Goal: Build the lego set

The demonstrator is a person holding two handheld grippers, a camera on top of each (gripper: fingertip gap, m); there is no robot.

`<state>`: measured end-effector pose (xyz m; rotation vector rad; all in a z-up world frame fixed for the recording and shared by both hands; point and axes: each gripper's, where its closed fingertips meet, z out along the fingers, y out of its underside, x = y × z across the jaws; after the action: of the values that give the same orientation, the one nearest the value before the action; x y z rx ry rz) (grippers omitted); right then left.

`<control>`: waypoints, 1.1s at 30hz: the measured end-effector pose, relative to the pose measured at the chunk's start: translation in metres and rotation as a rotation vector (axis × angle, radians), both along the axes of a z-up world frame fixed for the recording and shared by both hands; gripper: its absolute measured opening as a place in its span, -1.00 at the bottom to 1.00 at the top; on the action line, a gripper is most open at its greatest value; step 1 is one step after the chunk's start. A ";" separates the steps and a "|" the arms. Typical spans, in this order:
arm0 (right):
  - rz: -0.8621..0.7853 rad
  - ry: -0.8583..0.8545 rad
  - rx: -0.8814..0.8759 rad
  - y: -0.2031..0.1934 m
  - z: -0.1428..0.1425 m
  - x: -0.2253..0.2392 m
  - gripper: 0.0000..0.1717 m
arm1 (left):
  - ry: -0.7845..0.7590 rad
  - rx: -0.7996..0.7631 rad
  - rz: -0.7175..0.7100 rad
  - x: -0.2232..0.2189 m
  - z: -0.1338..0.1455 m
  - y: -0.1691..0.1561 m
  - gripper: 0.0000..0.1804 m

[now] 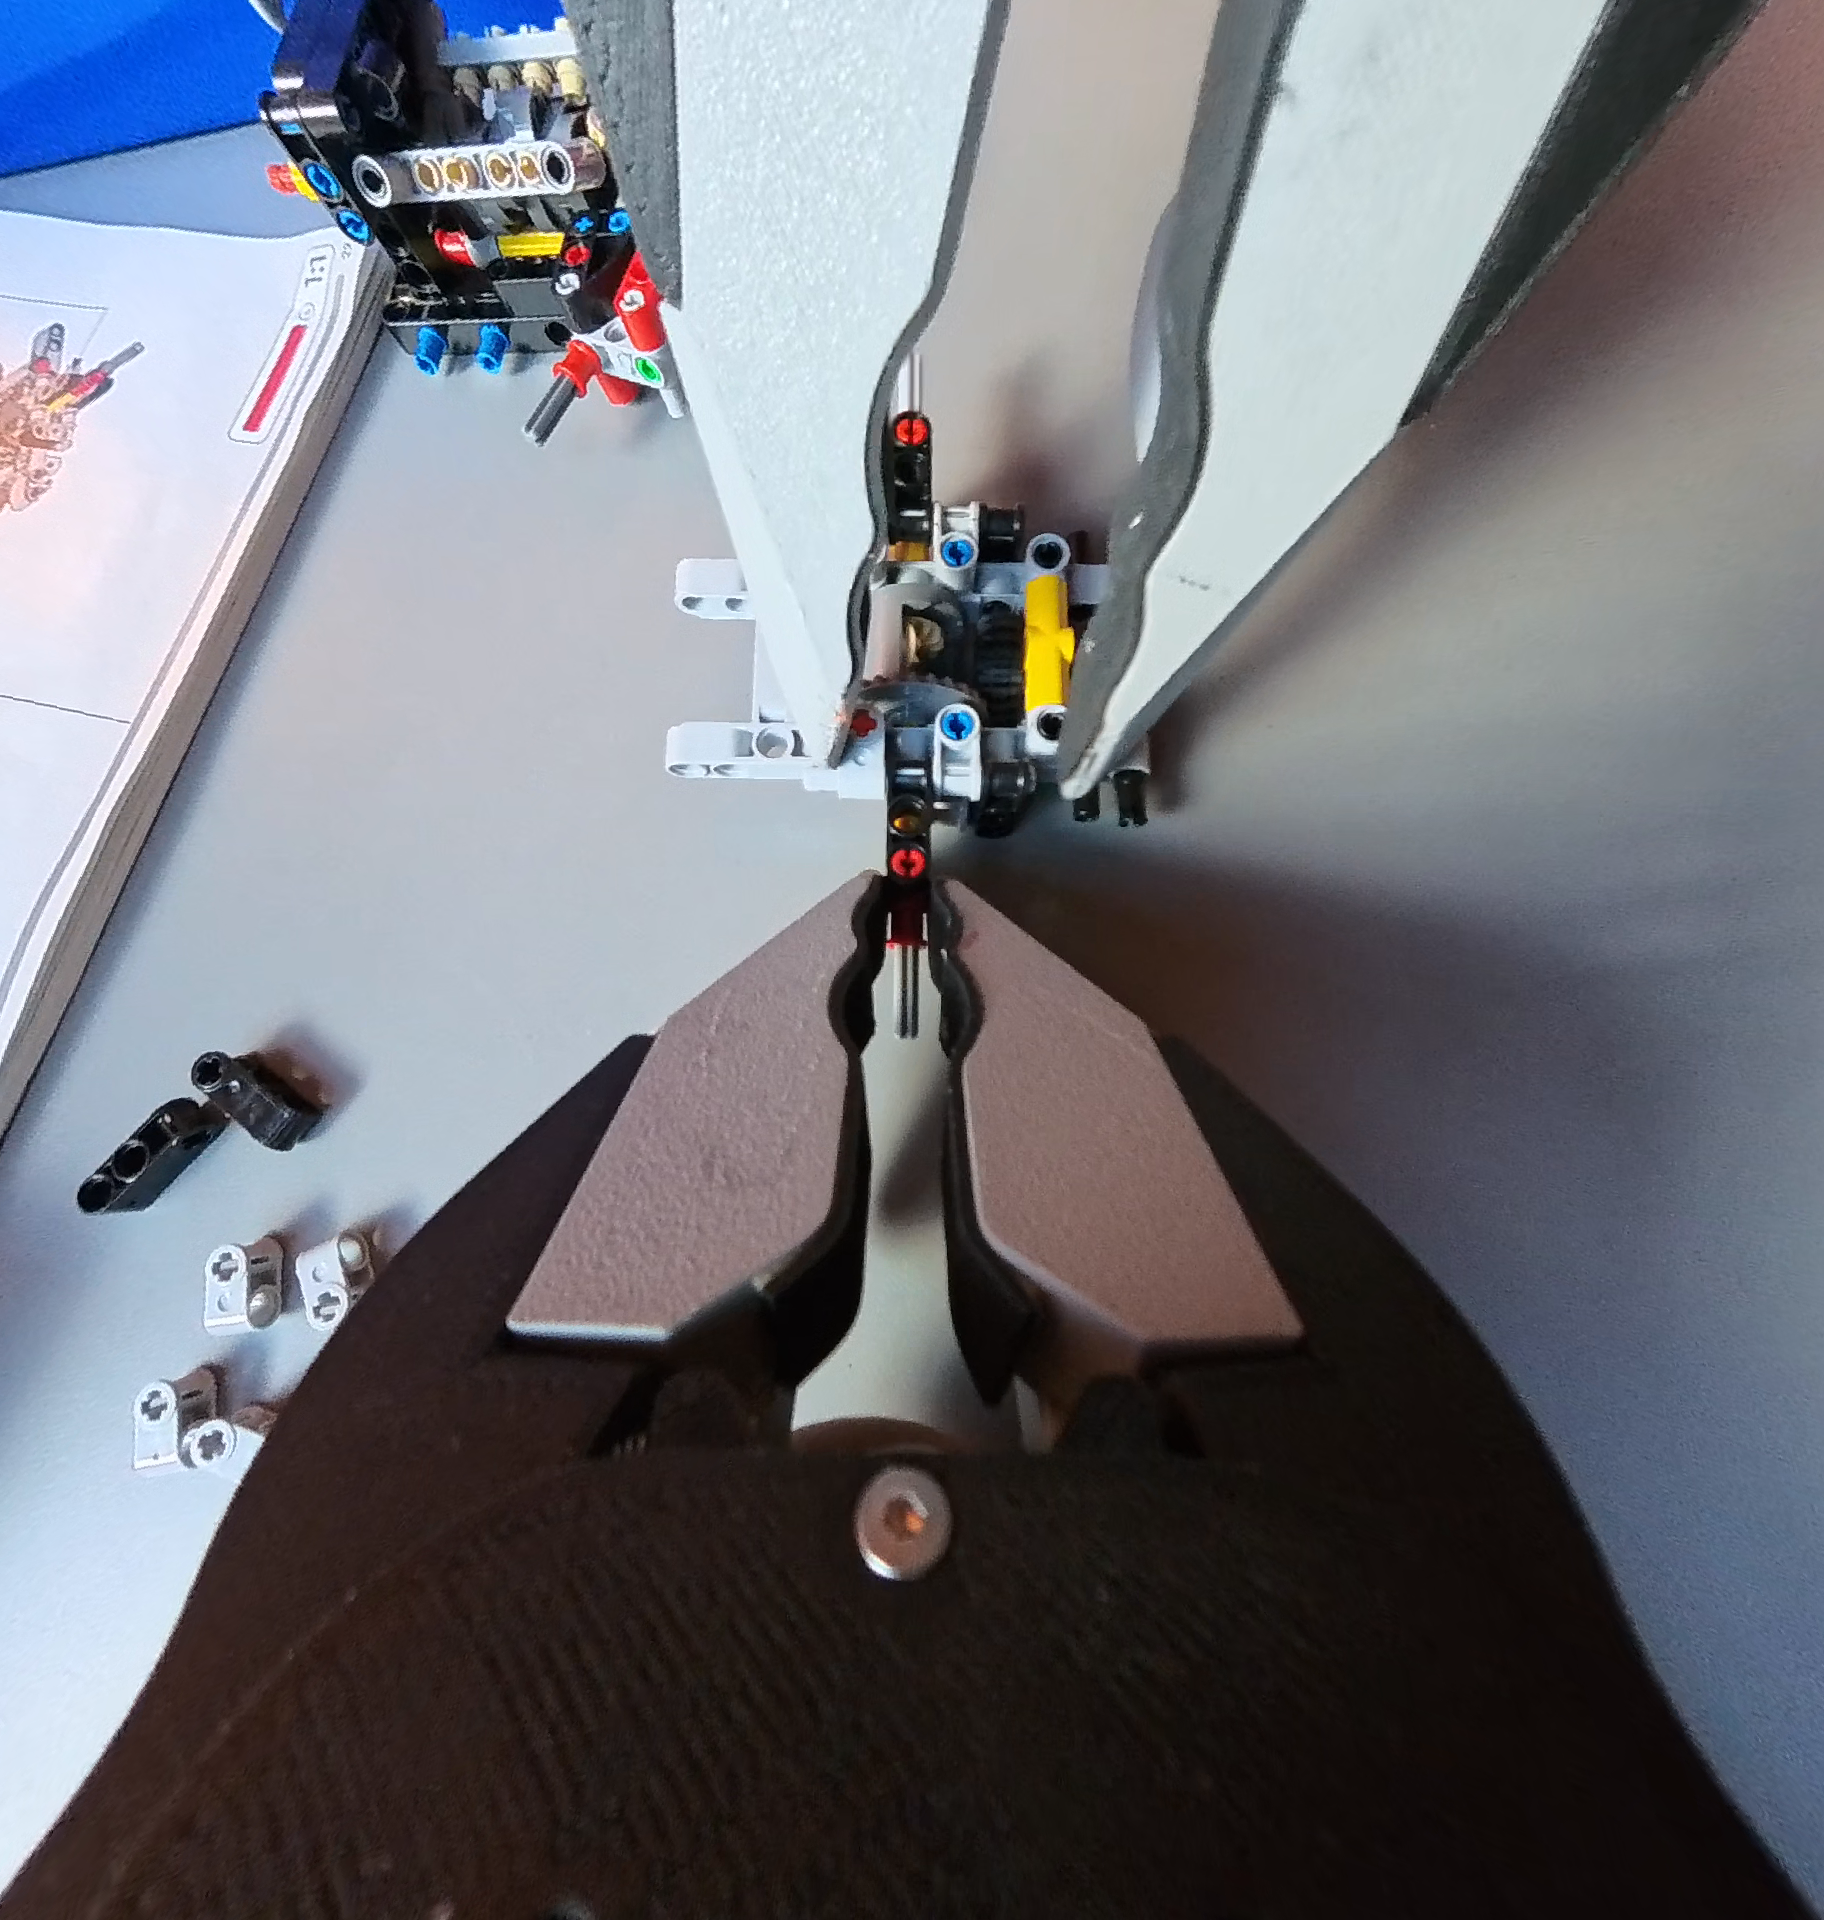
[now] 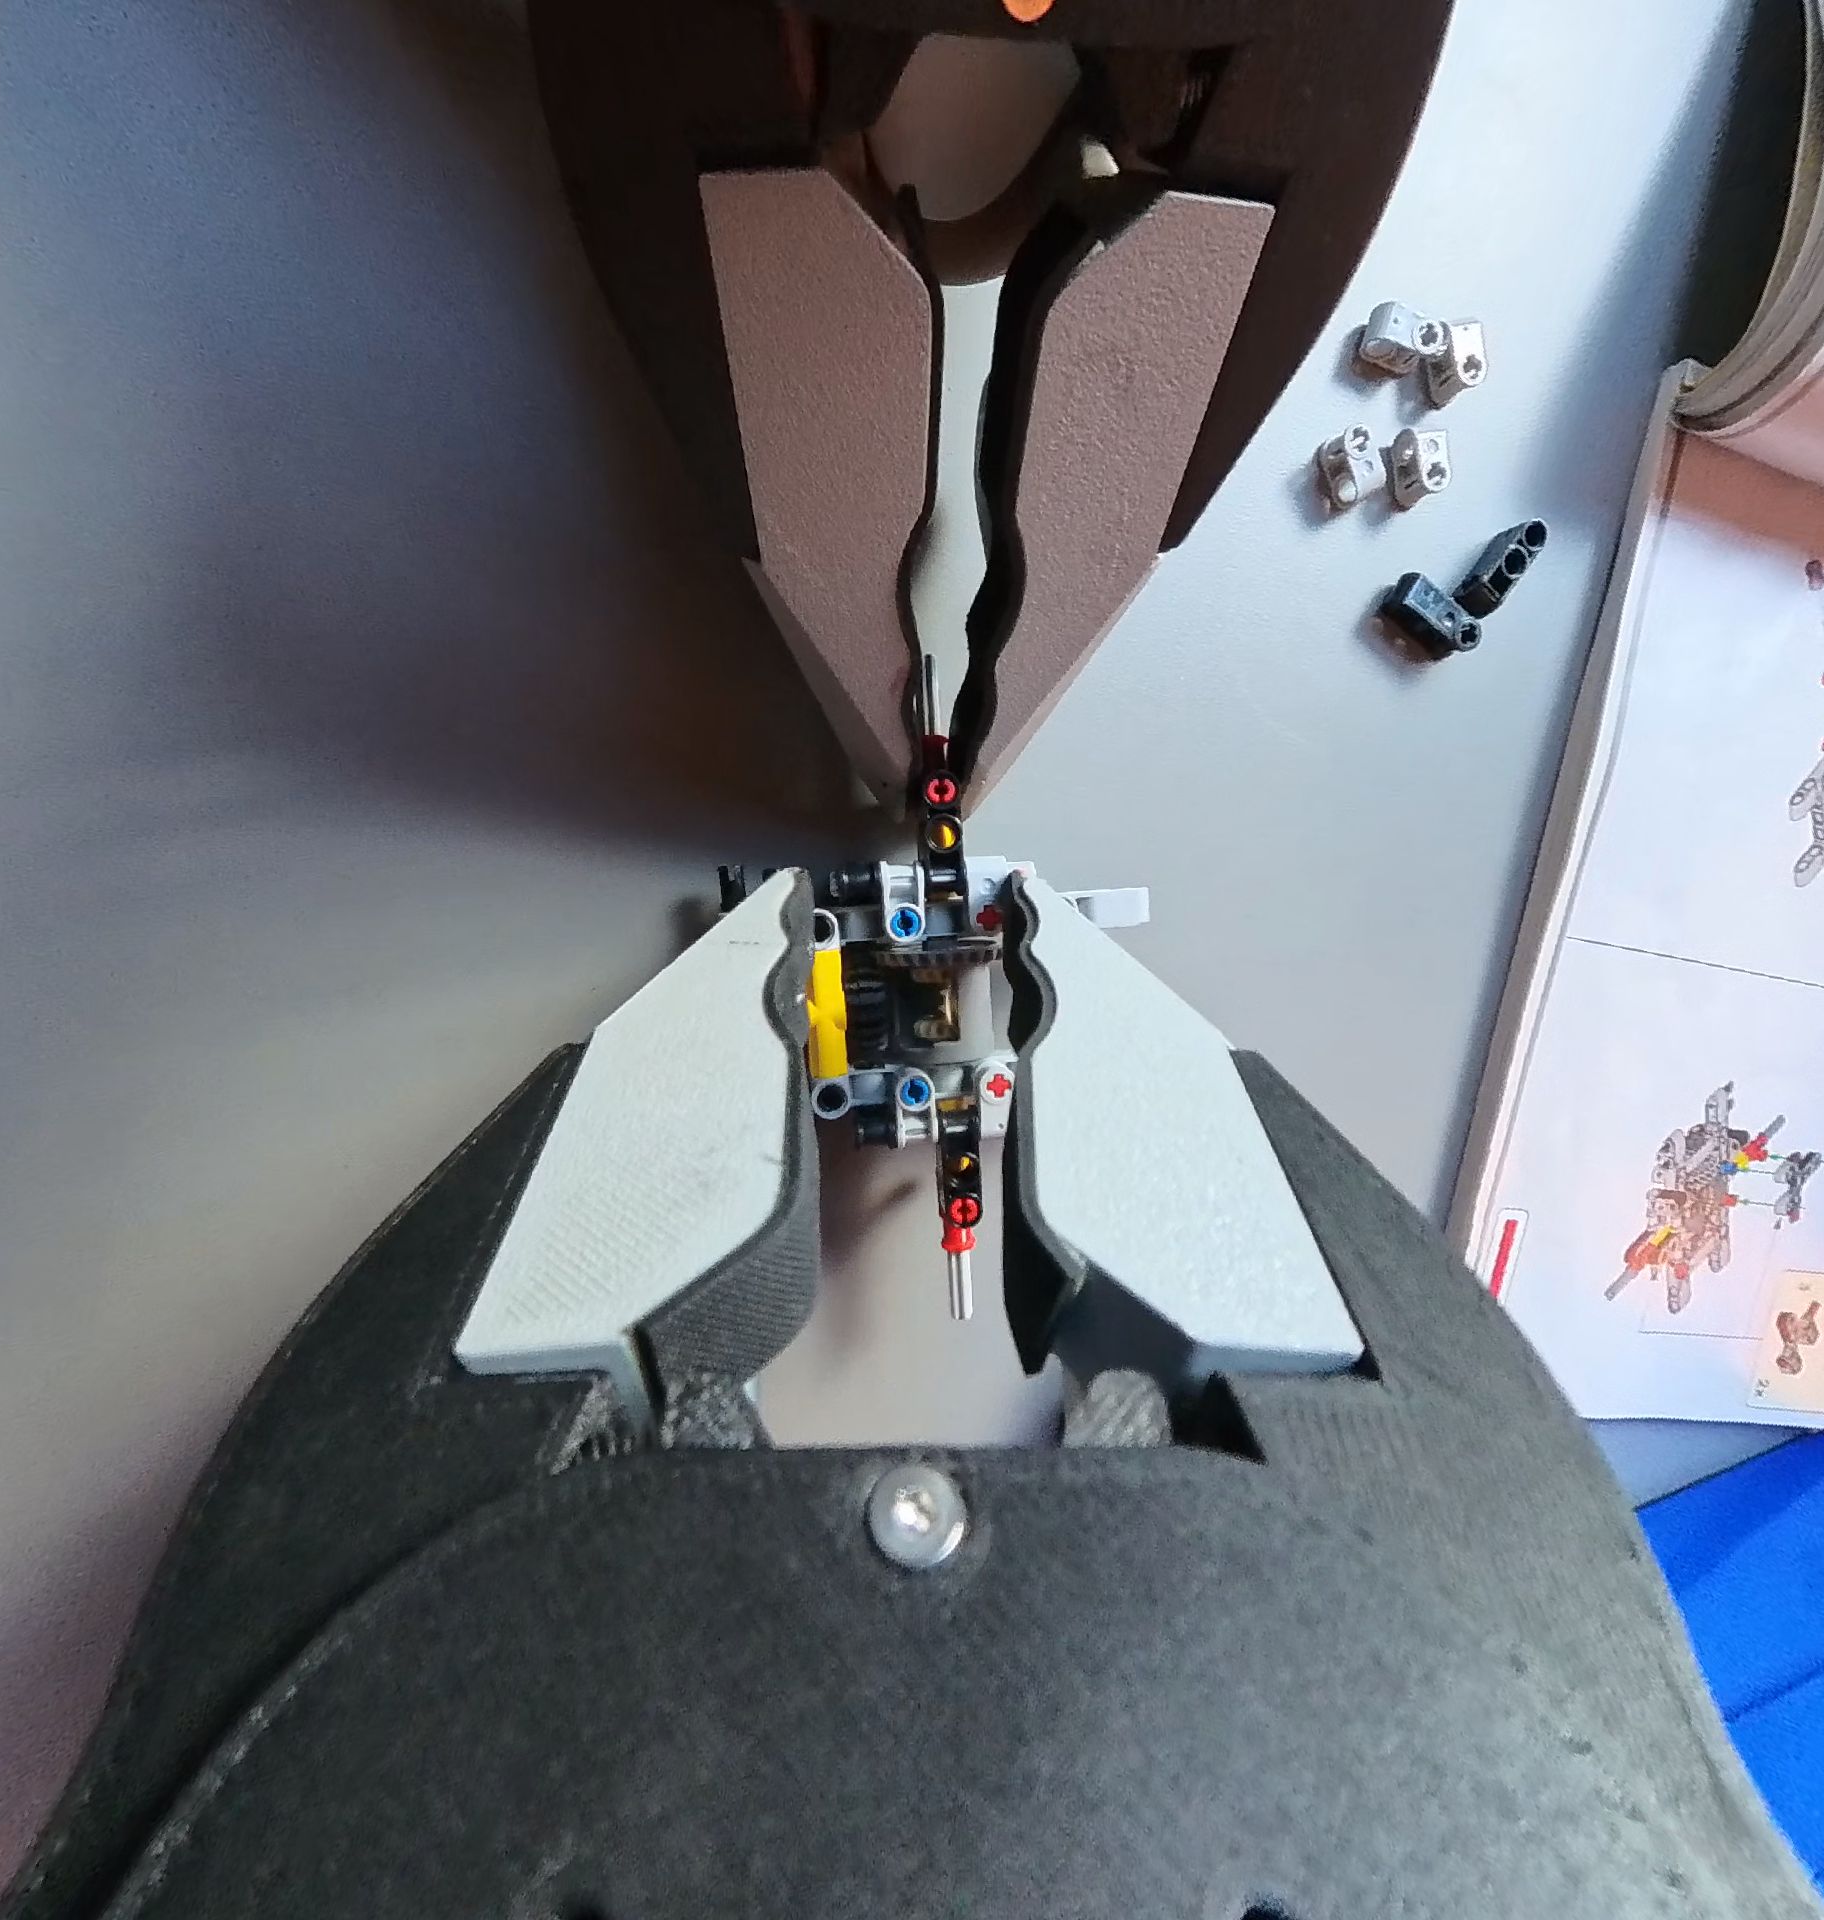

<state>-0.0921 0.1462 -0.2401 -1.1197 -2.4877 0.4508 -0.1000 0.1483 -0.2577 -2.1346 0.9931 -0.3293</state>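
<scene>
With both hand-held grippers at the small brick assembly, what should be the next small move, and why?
Probably the left hand-held gripper should push gently along the axle toward the assembly. Its fingers are closed on the thin axle with red bush sticking out of the black beam, while the right hand-held gripper clamps the gear assembly from both sides on the table, so it is braced.
</scene>
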 end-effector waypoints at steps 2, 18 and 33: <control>-0.005 0.001 -0.008 0.000 0.000 0.000 -0.62 | 0.000 0.000 -0.002 0.000 0.000 0.000 -0.95; -0.031 -0.022 0.048 0.003 0.000 0.000 -0.66 | -0.007 -0.015 0.004 0.002 0.000 -0.001 -0.95; -0.033 -0.029 0.081 0.003 0.000 0.002 -0.67 | -0.010 -0.024 0.012 0.002 0.000 -0.002 -0.95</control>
<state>-0.0897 0.1489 -0.2401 -1.1410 -2.4851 0.3240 -0.0975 0.1468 -0.2578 -2.1576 0.9743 -0.3472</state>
